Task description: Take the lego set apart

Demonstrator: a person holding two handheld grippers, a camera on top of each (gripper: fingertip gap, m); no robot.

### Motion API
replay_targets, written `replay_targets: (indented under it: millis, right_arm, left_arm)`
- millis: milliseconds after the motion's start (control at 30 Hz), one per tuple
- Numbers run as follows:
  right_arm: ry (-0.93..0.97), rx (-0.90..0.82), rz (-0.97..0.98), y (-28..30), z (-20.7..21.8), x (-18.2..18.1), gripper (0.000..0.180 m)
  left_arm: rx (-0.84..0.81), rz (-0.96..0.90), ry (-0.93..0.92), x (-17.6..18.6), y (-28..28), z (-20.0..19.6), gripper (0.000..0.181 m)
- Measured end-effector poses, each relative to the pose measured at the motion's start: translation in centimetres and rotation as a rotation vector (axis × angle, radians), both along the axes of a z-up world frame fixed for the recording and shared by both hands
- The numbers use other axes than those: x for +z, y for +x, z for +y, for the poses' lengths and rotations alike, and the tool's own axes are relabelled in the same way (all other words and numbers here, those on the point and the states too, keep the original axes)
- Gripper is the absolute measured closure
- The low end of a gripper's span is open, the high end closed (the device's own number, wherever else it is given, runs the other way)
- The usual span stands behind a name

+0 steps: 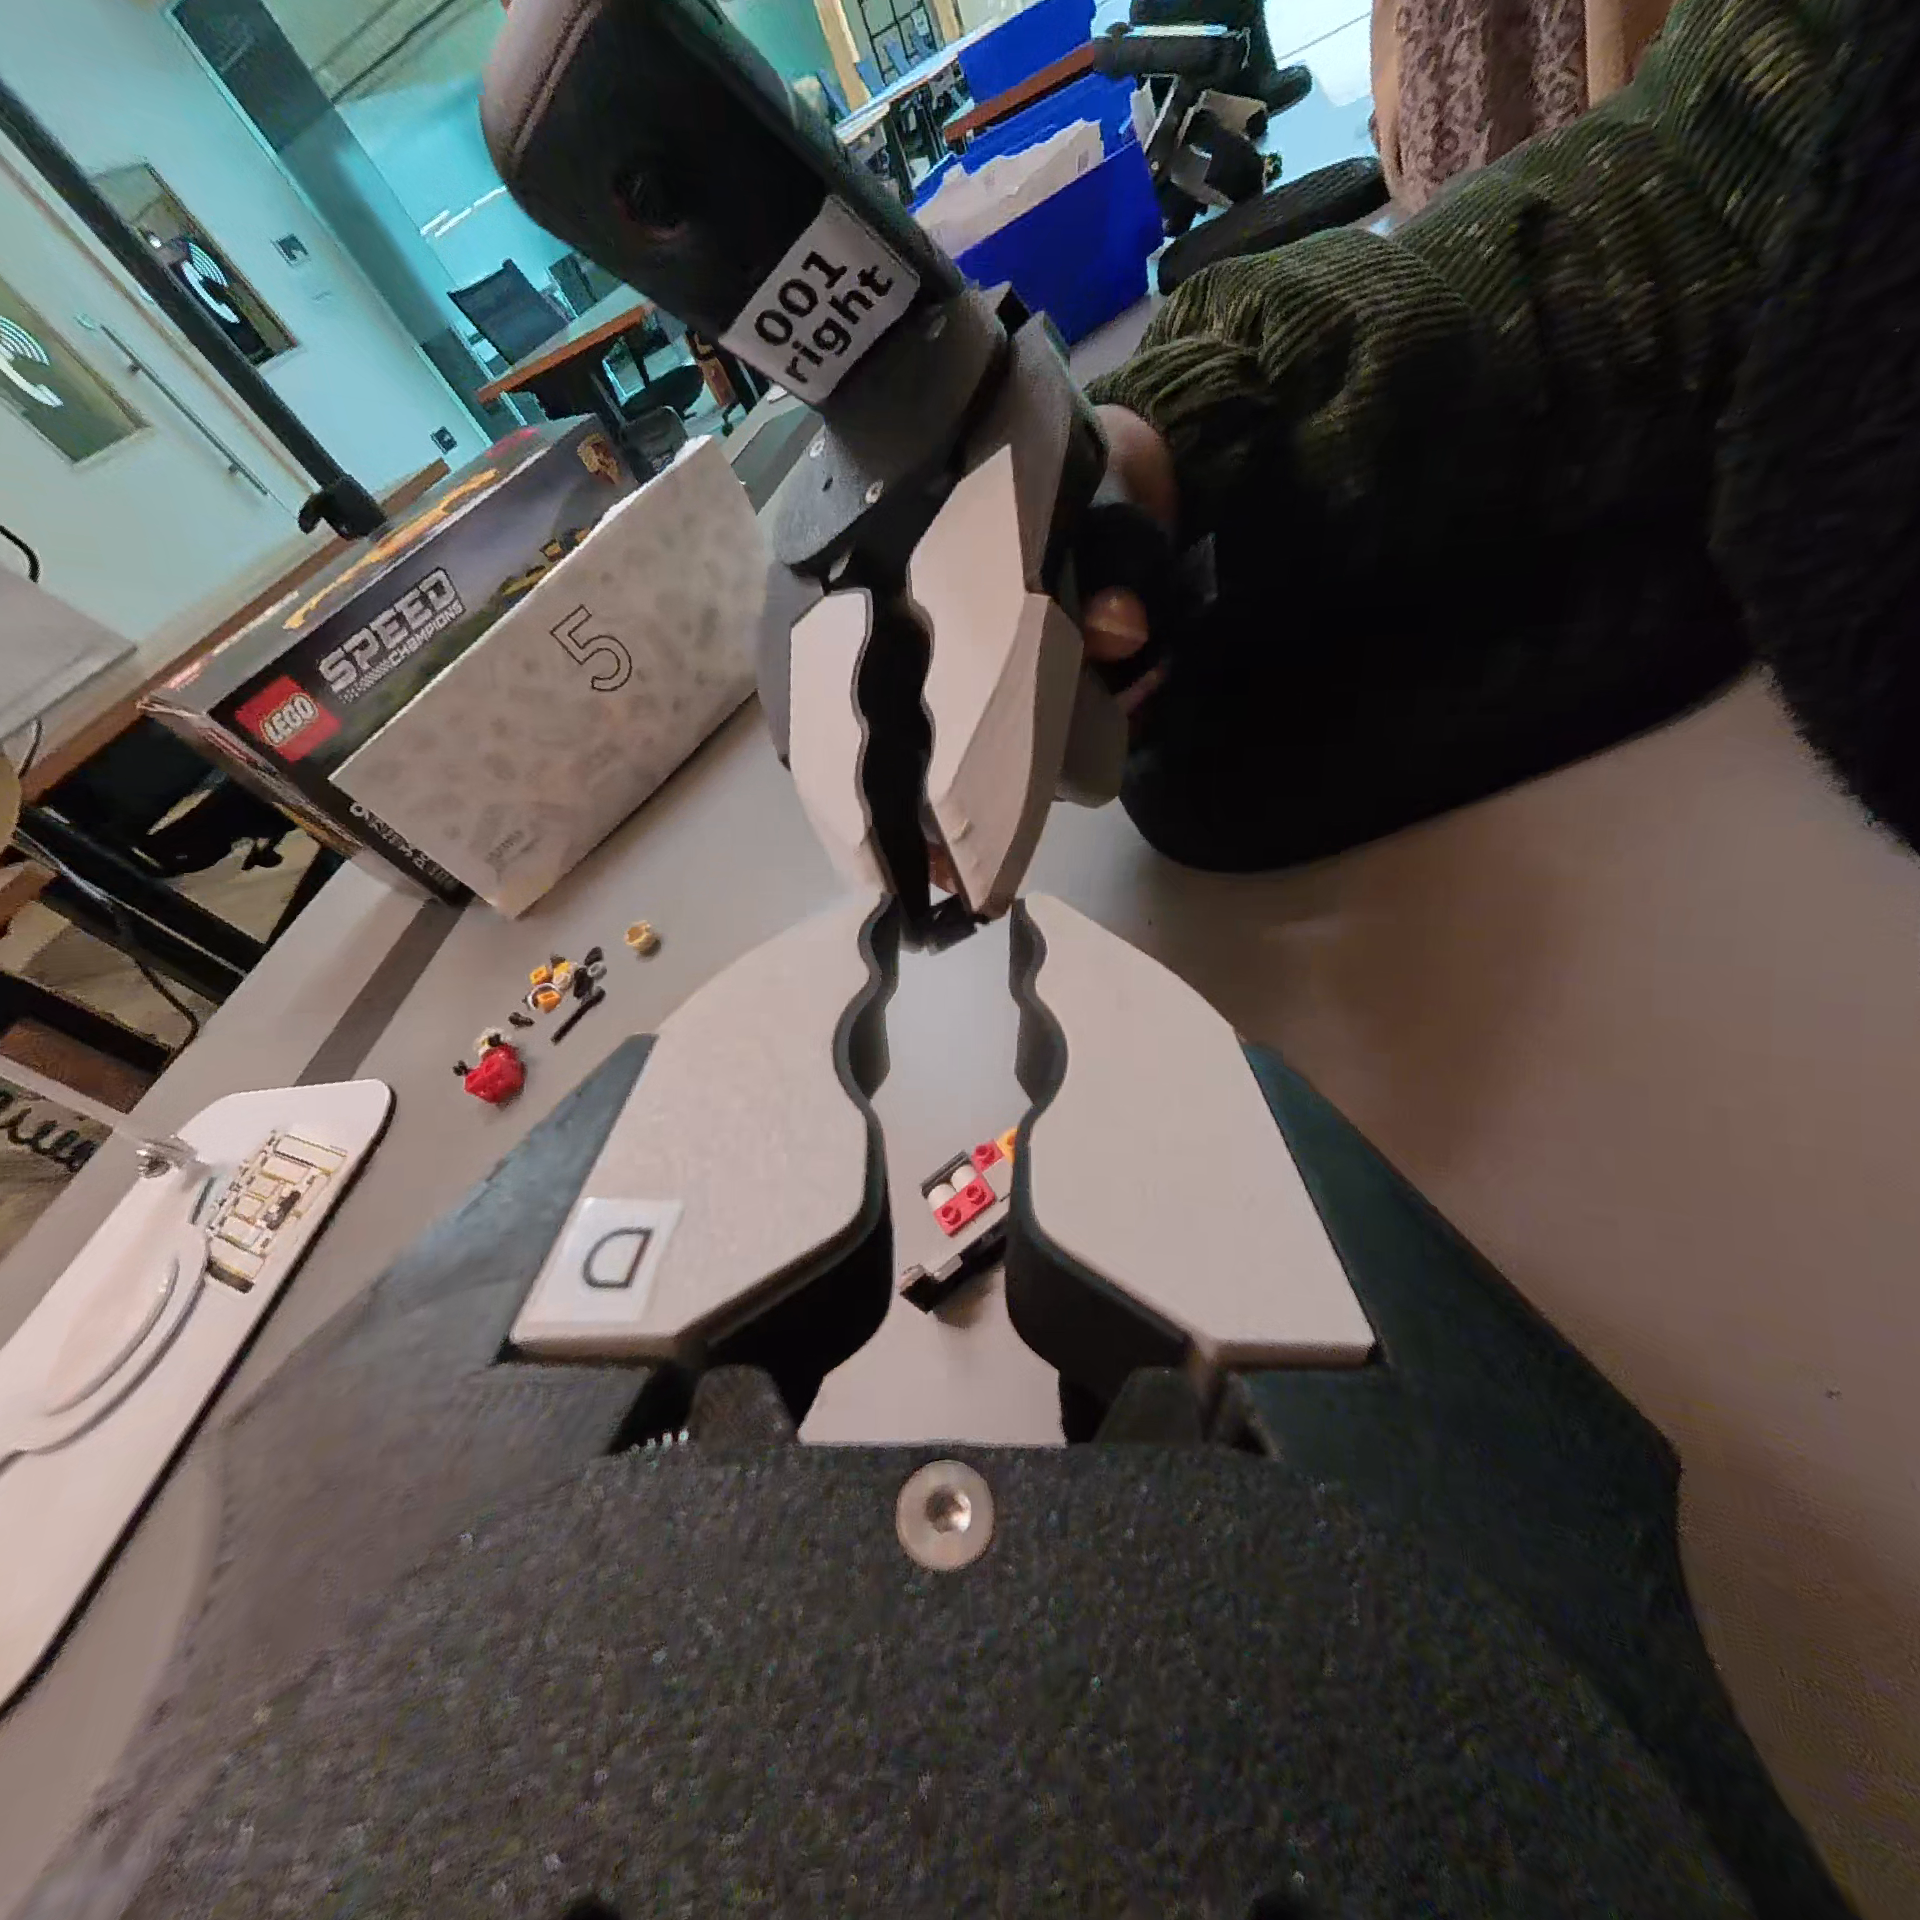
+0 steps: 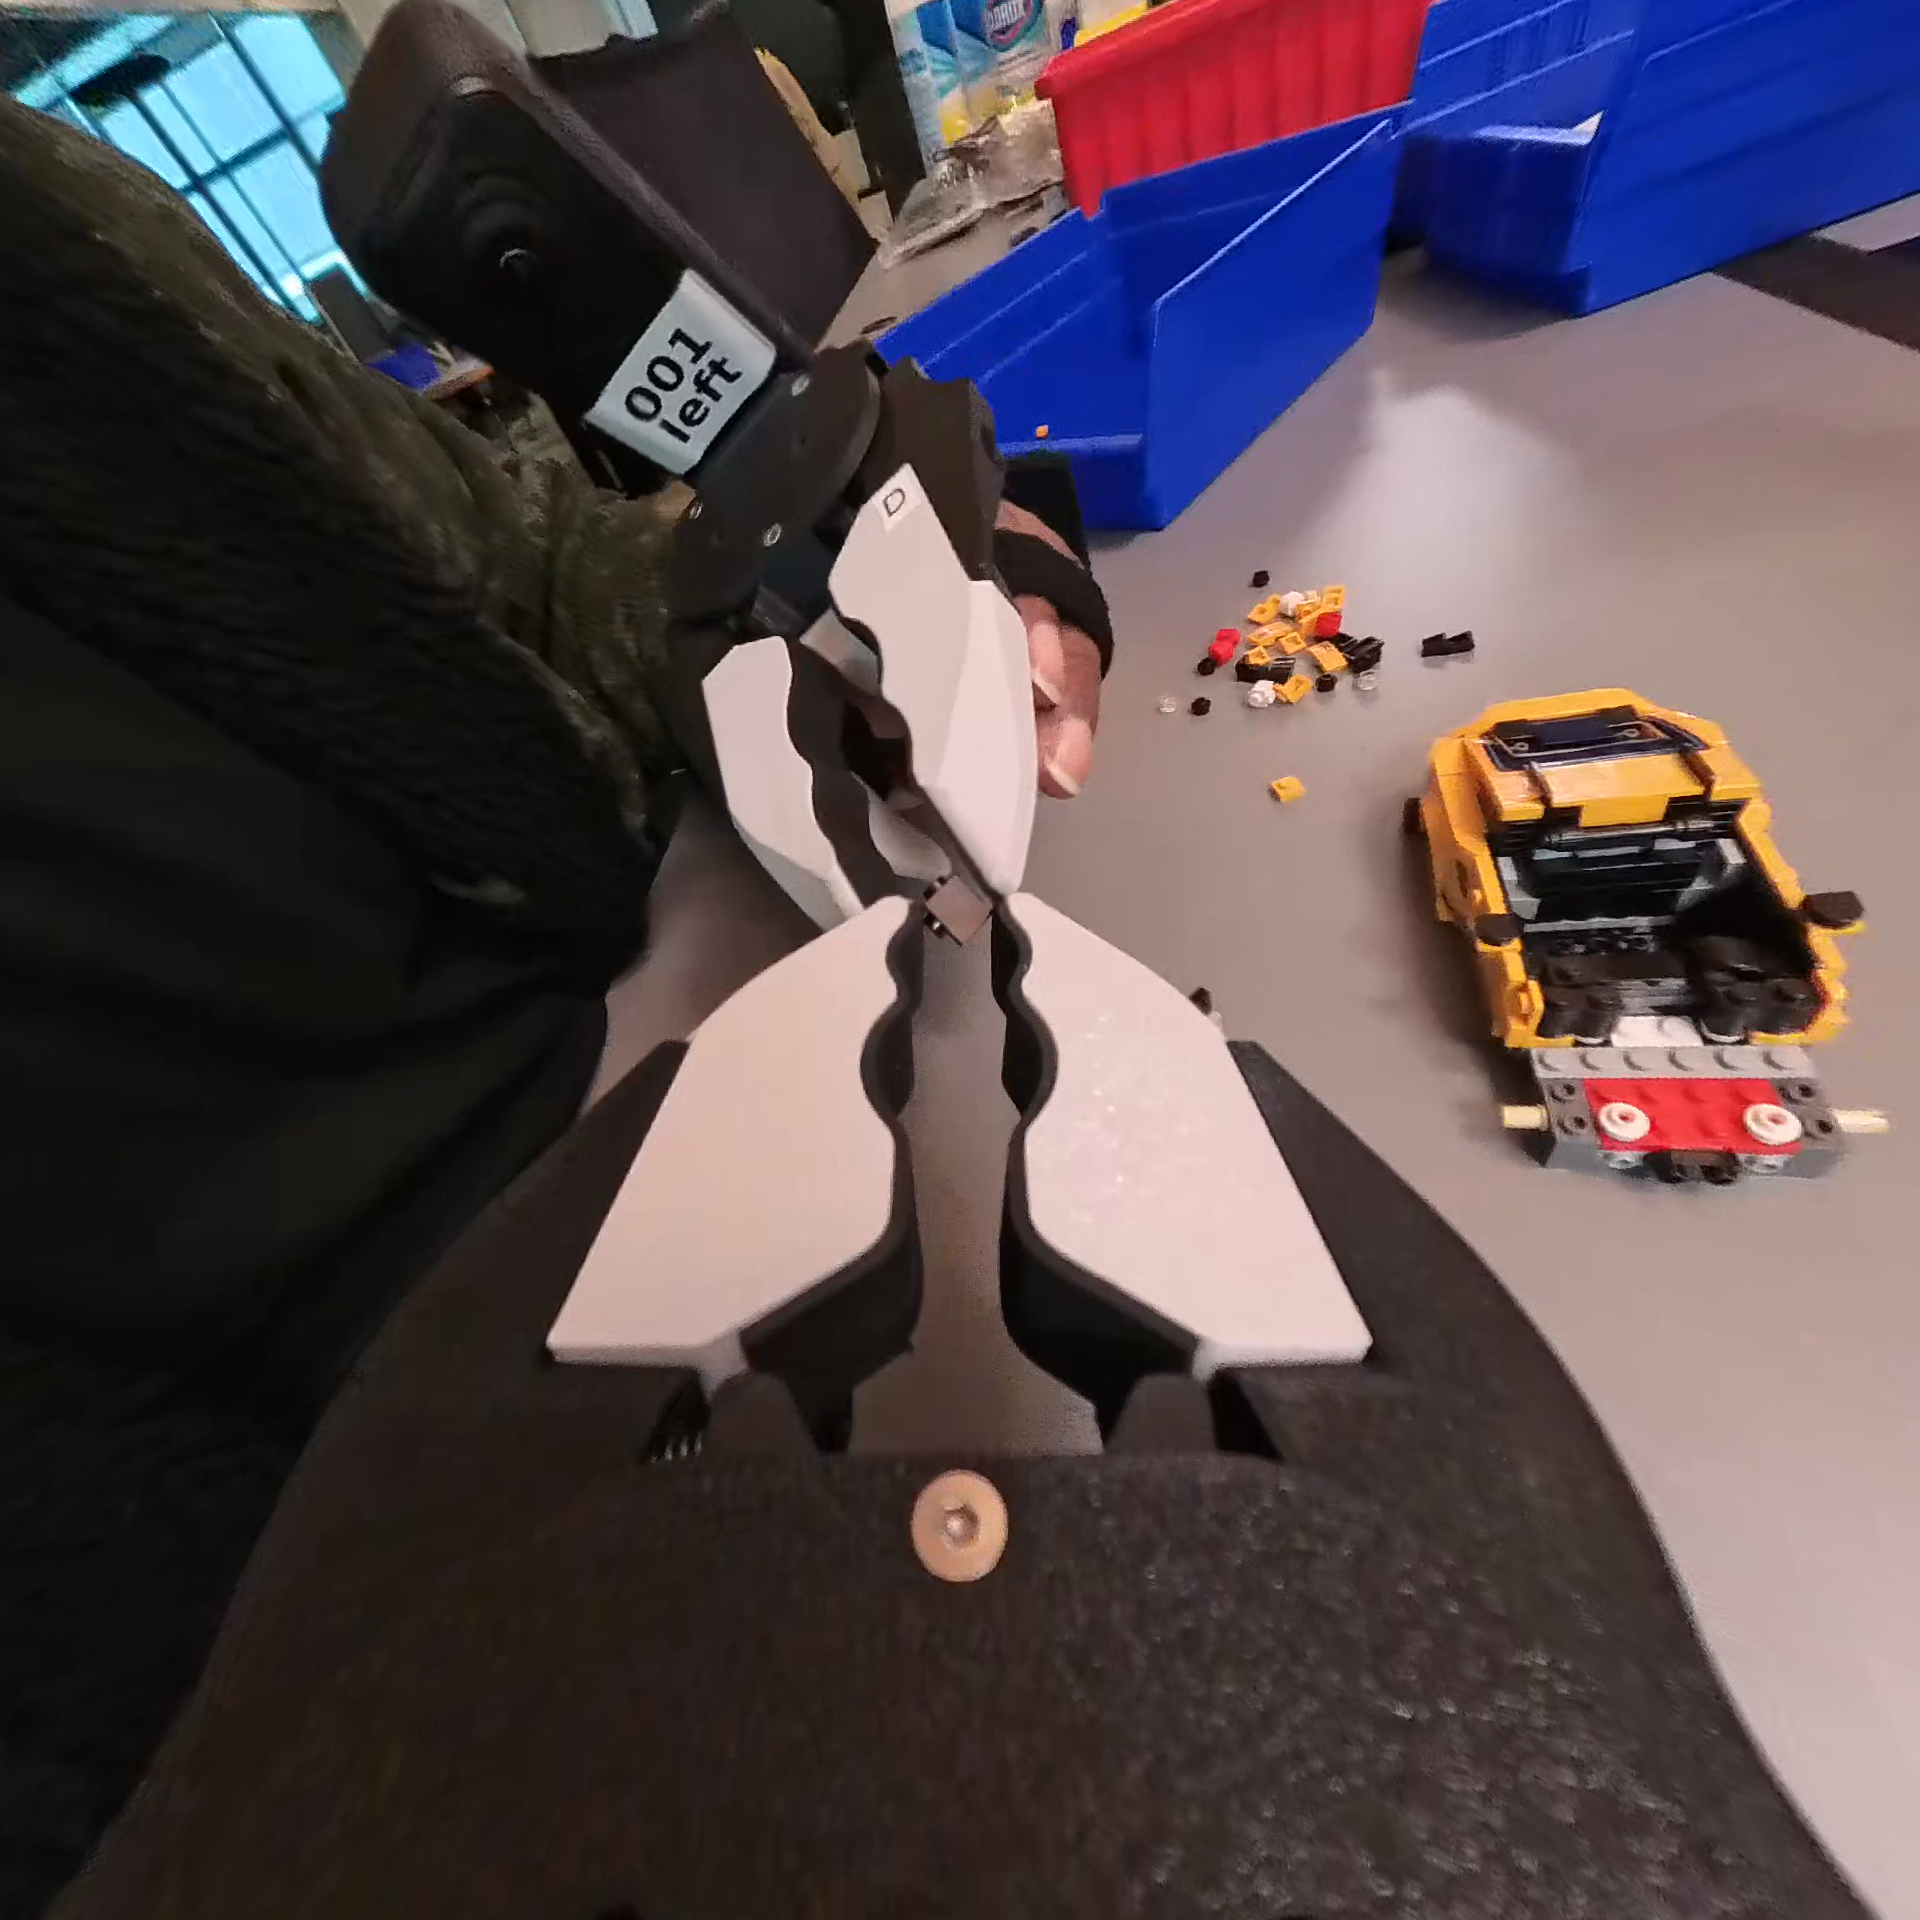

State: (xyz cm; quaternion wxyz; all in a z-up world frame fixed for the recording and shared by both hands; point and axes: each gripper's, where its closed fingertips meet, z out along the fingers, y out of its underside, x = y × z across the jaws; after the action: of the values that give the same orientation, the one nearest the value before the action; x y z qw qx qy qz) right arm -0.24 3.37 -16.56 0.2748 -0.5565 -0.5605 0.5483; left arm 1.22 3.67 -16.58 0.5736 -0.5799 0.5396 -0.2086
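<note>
A partly stripped yellow lego car [image 2: 1621, 914] sits on the grey table [image 2: 1558, 468], to the right of both grippers. The two grippers meet tip to tip above the table. A small black lego piece [image 1: 940, 930] is pinched between them, also seen in the right wrist view [image 2: 958, 923]. My left gripper [image 1: 951, 914] is closed around it from below in its own view. My right gripper [image 2: 954, 914] is closed on it too. Each shows in the other's view: the right one [image 1: 940, 896] from above, the left one [image 2: 935, 896] from the upper left.
A pile of loose yellow, black and red pieces [image 2: 1288, 644] lies beyond the car. Blue bins [image 2: 1195, 312] and a red bin [image 2: 1226, 94] stand behind. A lego box [image 1: 343, 675], more loose pieces [image 1: 551, 987] and a white sheet [image 1: 156, 1299] lie left. Small red and white bricks [image 1: 966, 1195] lie under my left gripper. Less than 4 cm separates the two grippers' tips. The partly stripped yellow lego car [image 2: 1621, 914] is about equally far from each gripper, around 15 cm.
</note>
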Motion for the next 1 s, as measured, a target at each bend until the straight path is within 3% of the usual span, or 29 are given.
replay_targets:
  millis: [400, 467, 600, 700, 833, 1000]
  right_arm:
    - [-0.117, 0.009, 0.076, 0.3, 0.6, 1.2, 0.165]
    - [-0.035, -0.15, 0.107, -0.1, 3.9, 2.0, 0.164]
    - [0.328, -0.723, 0.058, 0.3, 16.9, 5.1, 0.167]
    - [0.524, -1.06, 0.015, 0.9, 25.2, 8.6, 0.179]
    - [0.503, -1.284, -0.014, -0.2, 31.6, 10.7, 0.18]
    - [0.491, -1.45, -0.052, -1.0, 35.5, 11.7, 0.18]
  left_arm:
    - [0.01, -0.002, 0.042, 0.6, -0.4, 0.0, 0.17]
    - [0.047, -0.024, 0.011, 0.9, -0.9, 0.8, 0.17]
    - [0.108, -0.08, -0.064, 1.3, -1.9, 2.2, 0.17]
    - [0.183, -0.101, -0.093, 1.5, -3.1, 3.5, 0.17]
    - [0.297, -0.136, -0.113, 2.4, -5.3, 4.8, 0.17]
    - [0.451, -0.187, -0.167, 3.3, -8.6, 6.2, 0.17]
